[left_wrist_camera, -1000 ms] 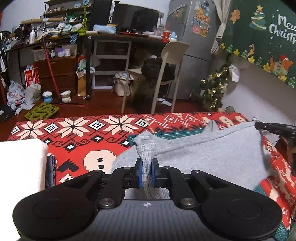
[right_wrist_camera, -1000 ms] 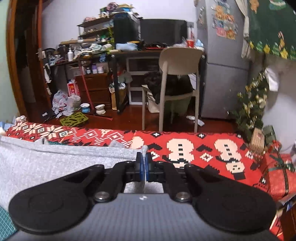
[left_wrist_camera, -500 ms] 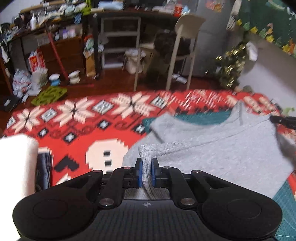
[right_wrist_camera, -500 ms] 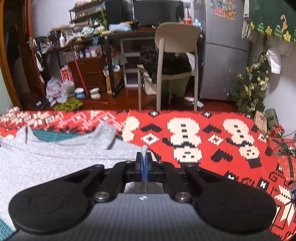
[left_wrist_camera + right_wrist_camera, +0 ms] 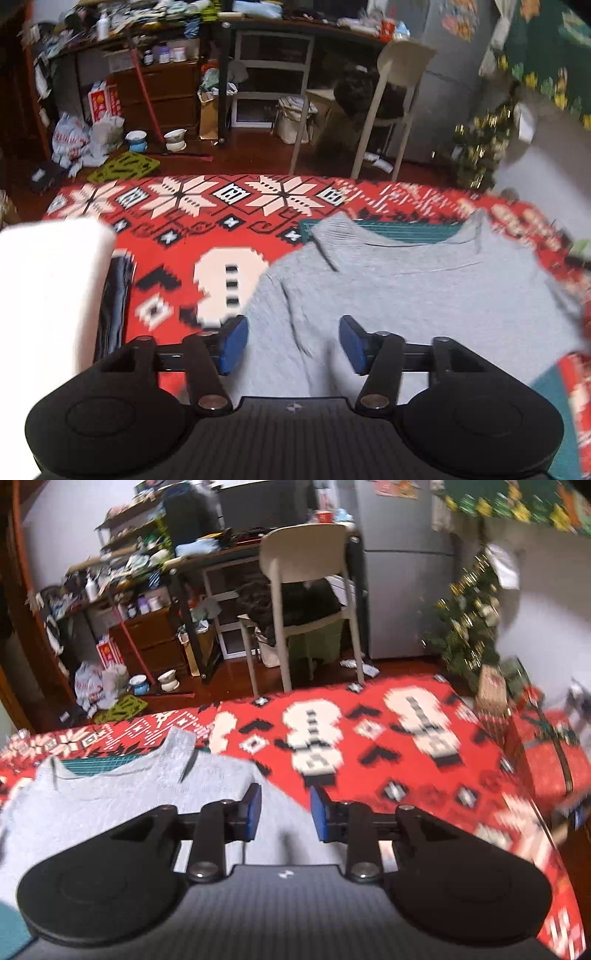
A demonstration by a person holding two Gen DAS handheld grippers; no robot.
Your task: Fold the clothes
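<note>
Now both claws are spread apart, nothing between the pads. Left gripper [image 5: 292, 341] sits over the near left part of the grey sweater [image 5: 424, 288]; right gripper [image 5: 285, 812] over its near right edge. Sweater lies flat on the red patterned cloth [image 5: 221, 236], collar away from the cameras, over a green mat [image 5: 388, 230]. White folded stack [image 5: 48, 295] lies left of the sweater, apart from it.

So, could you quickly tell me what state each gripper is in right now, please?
Left gripper: open, holding nothing, above the grey sweater.
Right gripper: open, holding nothing.
</note>
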